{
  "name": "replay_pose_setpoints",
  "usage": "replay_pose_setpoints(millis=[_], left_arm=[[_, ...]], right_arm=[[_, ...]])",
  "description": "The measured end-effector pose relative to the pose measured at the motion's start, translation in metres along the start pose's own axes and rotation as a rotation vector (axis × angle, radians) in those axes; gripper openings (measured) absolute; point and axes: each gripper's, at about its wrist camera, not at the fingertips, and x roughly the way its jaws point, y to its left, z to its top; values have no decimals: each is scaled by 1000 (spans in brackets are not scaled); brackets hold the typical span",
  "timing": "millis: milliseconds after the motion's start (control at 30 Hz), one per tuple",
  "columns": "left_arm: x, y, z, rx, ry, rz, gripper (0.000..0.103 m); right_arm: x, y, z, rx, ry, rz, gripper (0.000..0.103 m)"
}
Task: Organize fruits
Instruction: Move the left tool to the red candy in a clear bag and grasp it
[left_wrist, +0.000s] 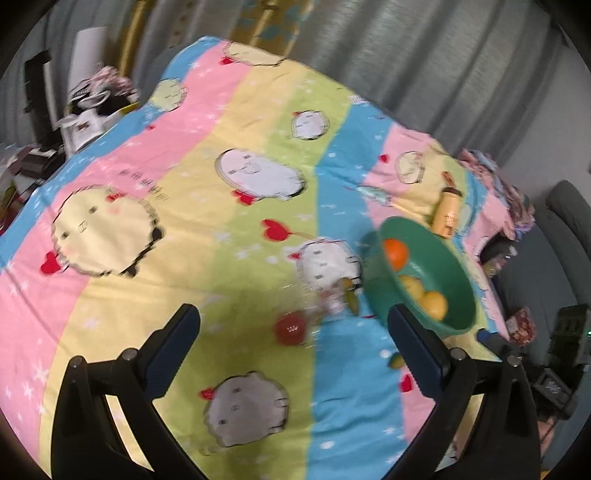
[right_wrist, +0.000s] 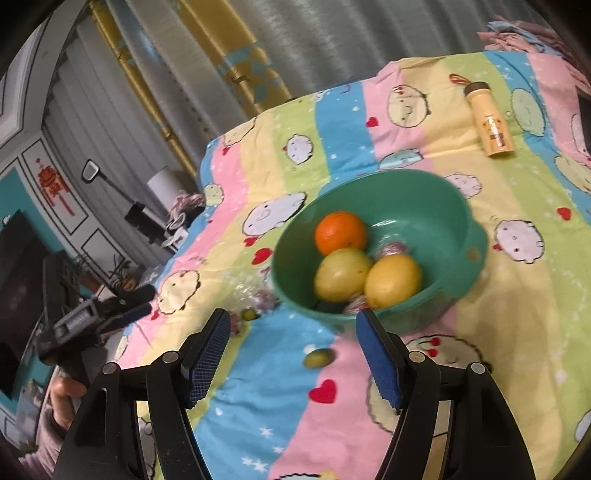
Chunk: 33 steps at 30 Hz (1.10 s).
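A green bowl (right_wrist: 424, 199) sits on the striped cartoon cloth (right_wrist: 517, 295) and holds an orange (right_wrist: 340, 232) and two yellow fruits (right_wrist: 343, 273). A small green fruit (right_wrist: 318, 357) lies on the cloth just ahead of my right gripper (right_wrist: 291, 350), which is open and empty. In the left wrist view the bowl (left_wrist: 443, 266) is to the right, a red fruit (left_wrist: 290, 328) lies between the fingers of my open, empty left gripper (left_wrist: 291, 332), and a small green fruit (left_wrist: 396, 361) lies by the right finger. The left gripper also shows in the right wrist view (right_wrist: 110, 314).
A clear plastic bag (left_wrist: 332, 295) with small green fruits lies left of the bowl. A yellow bottle (right_wrist: 491, 122) lies on the cloth beyond the bowl. Curtains hang behind the table; clutter stands past the far left corner (left_wrist: 88, 107).
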Motion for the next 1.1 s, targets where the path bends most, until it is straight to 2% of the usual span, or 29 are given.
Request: replay_pose_setpoints(millis=[133,233,333,400,500,567,700,933,1000,1100], left_arm=[[20,15,-7,-14,54,58,101],[28,20,-11,1,51,128,100],[36,19,-15,40,51,172,95],[42,12,-18,82,64,155,93],[49,0,-23,139,77,130,91],[55,-9,-25,182,84,128,82],[67,-19,-28,239,88,135,78],[84,-19,-28,232,119,89,66],[87,-19,-27,224,117,82,61],[91,-19,-27,219,132,59,46]], right_arm=[[14,10,-9,-41,6,19,71],[37,10,-20,-58,72,29,71],[51,7,-28,-46,131,63,71],[55,6,-34,-31,159,94,71],[54,9,-38,-51,172,91,71],[52,9,-38,-47,172,100,71],[52,5,-41,-24,180,104,71],[51,5,-42,-21,188,106,71],[52,5,-42,-20,193,104,71],[54,6,-42,-23,200,100,71]])
